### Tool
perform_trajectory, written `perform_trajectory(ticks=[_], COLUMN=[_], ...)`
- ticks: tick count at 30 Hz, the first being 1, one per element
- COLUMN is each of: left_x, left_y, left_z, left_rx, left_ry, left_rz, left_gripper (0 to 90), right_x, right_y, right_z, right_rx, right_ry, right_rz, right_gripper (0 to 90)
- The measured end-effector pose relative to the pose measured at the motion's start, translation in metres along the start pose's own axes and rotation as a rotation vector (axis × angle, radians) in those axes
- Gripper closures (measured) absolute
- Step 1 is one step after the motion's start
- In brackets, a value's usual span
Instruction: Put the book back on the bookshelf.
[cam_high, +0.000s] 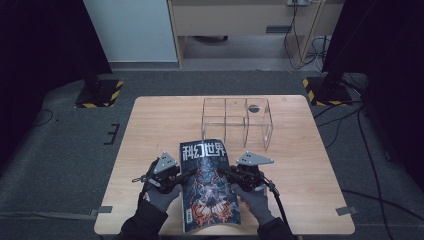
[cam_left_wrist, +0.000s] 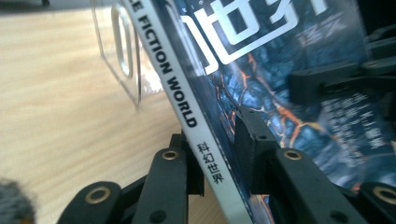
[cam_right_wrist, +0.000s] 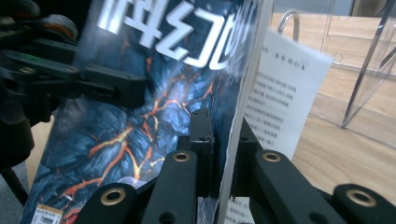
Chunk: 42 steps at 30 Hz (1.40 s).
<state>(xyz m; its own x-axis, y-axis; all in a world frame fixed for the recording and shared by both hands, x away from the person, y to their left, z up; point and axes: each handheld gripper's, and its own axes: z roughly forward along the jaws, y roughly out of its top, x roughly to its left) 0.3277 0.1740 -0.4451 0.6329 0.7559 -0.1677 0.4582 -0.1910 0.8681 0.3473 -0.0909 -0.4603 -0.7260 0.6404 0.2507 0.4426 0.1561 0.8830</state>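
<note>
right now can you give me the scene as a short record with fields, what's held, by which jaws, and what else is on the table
held item: magazine, dark cover with orange cracks, white title
left gripper: jaws shut on the magazine's spine edge
right gripper: jaws shut on the magazine's open page edge
magazine pose: lifted, its top edge toward the organizer
other item: clear acrylic organizer, with compartments, standing beyond the magazine
surface: light wooden table
loose page: a white printed page sticks out behind the cover in the right gripper view
</note>
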Motion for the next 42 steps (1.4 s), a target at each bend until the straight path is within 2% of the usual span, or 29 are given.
perform_trajectory(ticks=[4, 10, 14, 21, 27, 33, 35, 37, 38, 42], left_x=[-0.008, -0.019, -0.024, -0.022, -0.022, -0.019, -0.02, -0.02, -0.019, -0.016], left_y=[0.012, 0.03, 0.034, 0.023, 0.016, 0.015, 0.014, 0.013, 0.013, 0.013], left_z=[-0.007, -0.024, -0.033, -0.03, -0.035, -0.03, -0.023, -0.02, -0.019, -0.022], left_rx=[-0.049, -0.153, -0.202, -0.18, -0.189, -0.165, -0.146, -0.151, -0.152, -0.155], left_ry=[0.008, 0.021, 0.03, 0.054, 0.017, -0.047, -0.039, -0.018, -0.006, 0.013], left_rz=[0.041, 0.121, 0.14, 0.14, 0.144, 0.142, 0.145, 0.144, 0.141, 0.127], left_gripper=[75.6, 77.5, 79.7, 81.2, 80.9, 68.7, 63.4, 60.9, 61.4, 76.6], right_x=[-0.002, 0.0, 0.003, 0.005, 0.005, 0.008, 0.009, 0.011, 0.012, 0.012], right_y=[0.007, 0.031, 0.044, 0.041, 0.038, 0.037, 0.036, 0.036, 0.036, 0.036], right_z=[-0.004, -0.015, -0.018, -0.01, -0.009, -0.011, -0.011, -0.012, -0.012, -0.012], right_rx=[-0.016, -0.072, -0.108, -0.072, -0.077, -0.08, -0.086, -0.088, -0.086, -0.086], right_ry=[-0.001, -0.006, -0.013, -0.027, -0.008, 0.031, 0.045, 0.061, 0.057, 0.061], right_rz=[0.002, -0.035, -0.07, -0.102, -0.098, -0.125, -0.131, -0.142, -0.147, -0.143], right_gripper=[83.7, 84.4, 84.7, 84.6, 83.4, 86.5, 86.6, 86.7, 86.7, 86.3])
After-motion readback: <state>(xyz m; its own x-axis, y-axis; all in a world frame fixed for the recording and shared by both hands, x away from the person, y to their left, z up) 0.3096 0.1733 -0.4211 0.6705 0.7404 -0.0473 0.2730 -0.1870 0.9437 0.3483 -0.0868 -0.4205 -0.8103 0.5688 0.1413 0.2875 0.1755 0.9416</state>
